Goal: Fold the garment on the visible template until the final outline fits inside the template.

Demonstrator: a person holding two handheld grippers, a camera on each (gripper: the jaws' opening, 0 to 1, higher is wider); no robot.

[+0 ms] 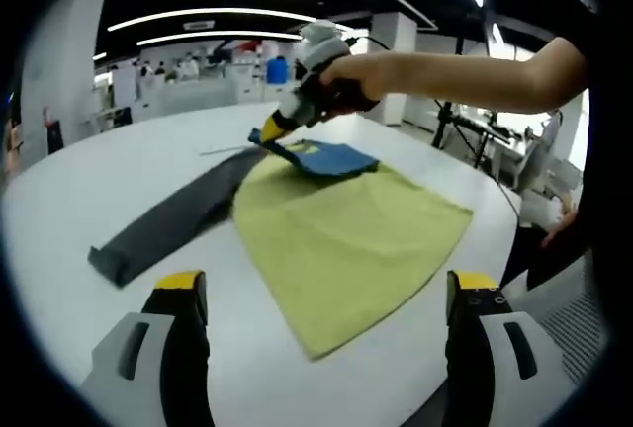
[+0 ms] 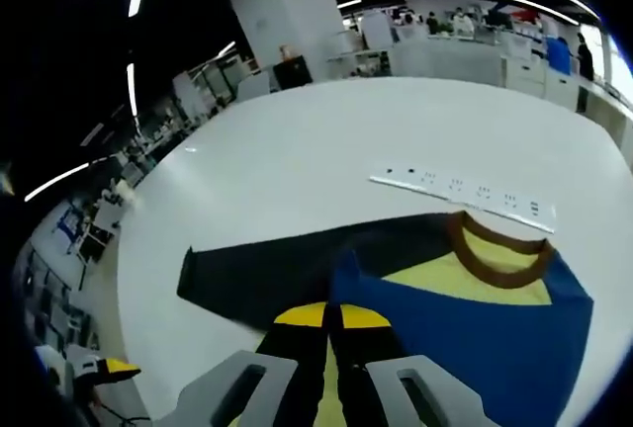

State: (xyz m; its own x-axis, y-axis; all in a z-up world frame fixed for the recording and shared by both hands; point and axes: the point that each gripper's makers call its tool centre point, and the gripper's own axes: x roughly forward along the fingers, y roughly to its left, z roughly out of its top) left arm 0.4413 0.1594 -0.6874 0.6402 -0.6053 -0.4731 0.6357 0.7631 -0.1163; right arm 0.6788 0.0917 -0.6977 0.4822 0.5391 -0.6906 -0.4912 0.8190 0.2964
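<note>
Table (image 1: 119, 170): large, white, round; carries the whole work area.
Garment (image 1: 346, 239): a shirt lying flat near the middle of the table. Its body is yellow-green, its shoulder part blue (image 2: 495, 338), with a brown collar (image 2: 499, 254) and one dark grey sleeve (image 1: 168, 224) stretched out to the side.
Template: no outline can be made out under or around the garment in either view; whether the cloth lies inside it cannot be told.
Strip (image 2: 465, 190): a thin white strip with dark marks, on the table just beyond the collar, apart from the cloth.
Right gripper (image 2: 331, 323): jaws pressed together on the blue shoulder fabric, lifting that edge off the table. In the left gripper view it (image 1: 282, 130) appears at the far end of the garment, held by a person's hand (image 1: 341, 81).
Left gripper (image 1: 321, 298): jaws spread wide, holding nothing, hanging above the near hem of the yellow body.
Handling, as judged: light, soft cloth with no stiffness; it will drape and drag, and a loose layer may slide on the smooth table. Thin edges need a firm pinch.
Grip points, as judged: the shoulder seam already taken, and the sleeve end or the near hem corner for the free gripper.
Progress, as judged: the sleeve is not yet folded in.
</note>
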